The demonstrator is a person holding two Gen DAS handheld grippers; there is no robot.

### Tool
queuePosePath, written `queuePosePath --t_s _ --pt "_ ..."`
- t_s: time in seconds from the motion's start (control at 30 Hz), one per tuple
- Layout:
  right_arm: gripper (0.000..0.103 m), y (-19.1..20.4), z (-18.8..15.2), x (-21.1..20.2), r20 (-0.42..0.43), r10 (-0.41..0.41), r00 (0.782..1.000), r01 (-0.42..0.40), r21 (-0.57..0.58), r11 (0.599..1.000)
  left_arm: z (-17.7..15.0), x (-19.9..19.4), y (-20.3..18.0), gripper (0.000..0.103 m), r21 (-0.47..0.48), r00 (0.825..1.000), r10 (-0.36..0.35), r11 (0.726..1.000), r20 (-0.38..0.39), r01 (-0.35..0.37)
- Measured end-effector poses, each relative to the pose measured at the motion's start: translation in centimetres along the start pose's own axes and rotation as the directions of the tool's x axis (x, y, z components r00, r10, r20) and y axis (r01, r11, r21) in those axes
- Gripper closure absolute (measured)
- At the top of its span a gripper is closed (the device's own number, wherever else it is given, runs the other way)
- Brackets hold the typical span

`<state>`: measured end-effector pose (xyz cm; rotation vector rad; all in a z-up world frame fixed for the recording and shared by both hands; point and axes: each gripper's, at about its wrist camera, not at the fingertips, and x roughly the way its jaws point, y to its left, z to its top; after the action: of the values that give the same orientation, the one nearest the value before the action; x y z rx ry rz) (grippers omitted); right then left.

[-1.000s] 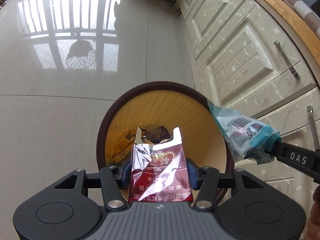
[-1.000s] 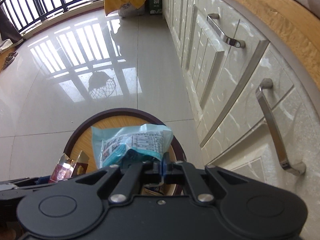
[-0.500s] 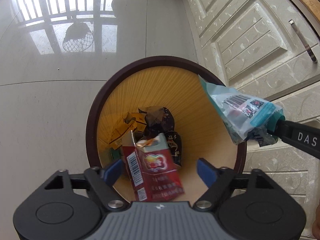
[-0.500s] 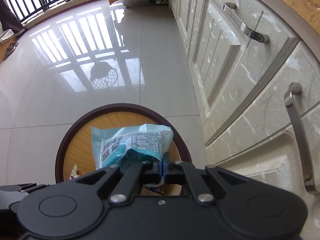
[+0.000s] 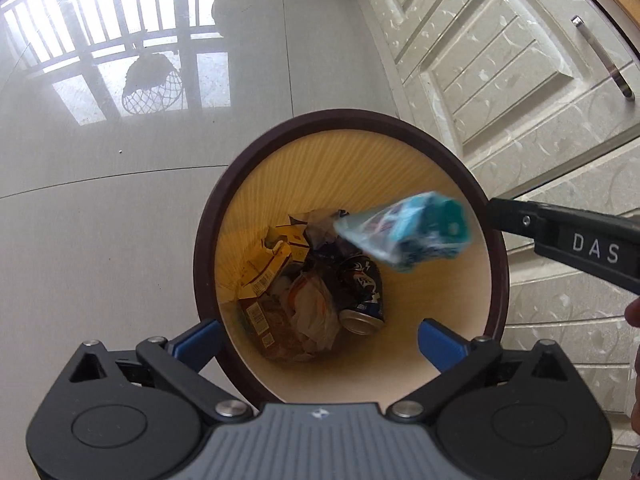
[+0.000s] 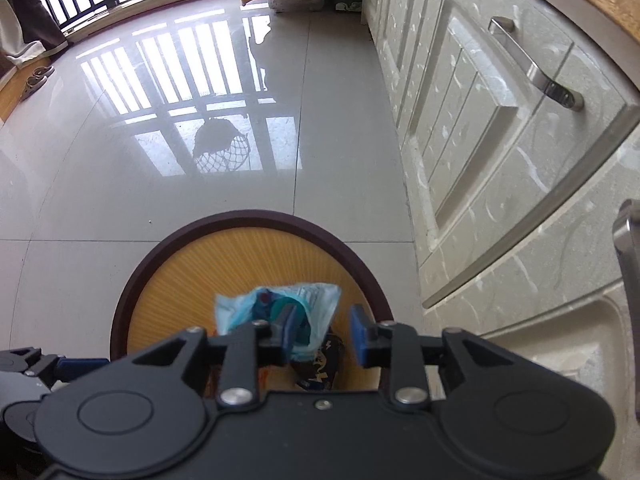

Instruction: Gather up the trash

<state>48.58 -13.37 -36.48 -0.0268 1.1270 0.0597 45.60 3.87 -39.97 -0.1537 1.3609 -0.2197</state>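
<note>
The tiled floor (image 5: 100, 240) and the cream cabinet doors (image 5: 500, 80) lie beyond both sets of my fingers. The round bin (image 5: 496, 292) stands directly beneath them, holding a dark can (image 5: 362, 294), yellow cartons (image 5: 276, 260) and other trash. My left fingers (image 5: 320, 338) are spreading wide, nothing between them. My right fingers (image 6: 323, 334) are opening; the blue wrapper (image 5: 404, 232) is blurred just ahead of their tips, over the bin mouth, released.

Bright daylight, window glare on floor (image 6: 160, 184), fisheye edges, blurred wrapper (image 5: 404, 236)
</note>
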Motion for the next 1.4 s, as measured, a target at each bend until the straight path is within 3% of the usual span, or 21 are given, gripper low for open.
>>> queuePosePath --t_s 0.07,0.5,0.87,1.1,1.4 --pt "0.062 -0.1 0.0 -0.1 -0.004 0.002 1.0 -0.002 0.005 1.0 -0.1 -0.1 -0.2 0.0 0.011 1.0 -0.002 1.0 0.002 0.002" --pt "0.041 -0.8 -1.7 -1.9 -0.05 -0.01 0.999 0.009 -0.023 1.0 -1.5 -2.1 -1.2 0.0 0.021 0.999 0.012 1.0 0.046 -0.013" --pt "0.005 -1.2 -2.5 -6.6 0.022 -0.009 1.0 0.009 0.01 1.0 -3.8 -6.3 -1.4 0.0 0.007 0.993 0.047 0.999 0.109 -0.048" --pt "0.0 -0.5 -2.9 -11.6 0.077 -0.016 0.997 0.018 -0.017 1.0 -5.7 -11.2 -1.7 0.0 0.009 0.982 0.086 0.996 0.17 -0.089" --pt "0.0 -0.4 -2.6 -20.7 0.16 0.022 0.987 -0.02 -0.014 1.0 -8.1 -19.7 -2.6 0.0 -0.008 0.951 0.103 0.994 0.292 -0.106"
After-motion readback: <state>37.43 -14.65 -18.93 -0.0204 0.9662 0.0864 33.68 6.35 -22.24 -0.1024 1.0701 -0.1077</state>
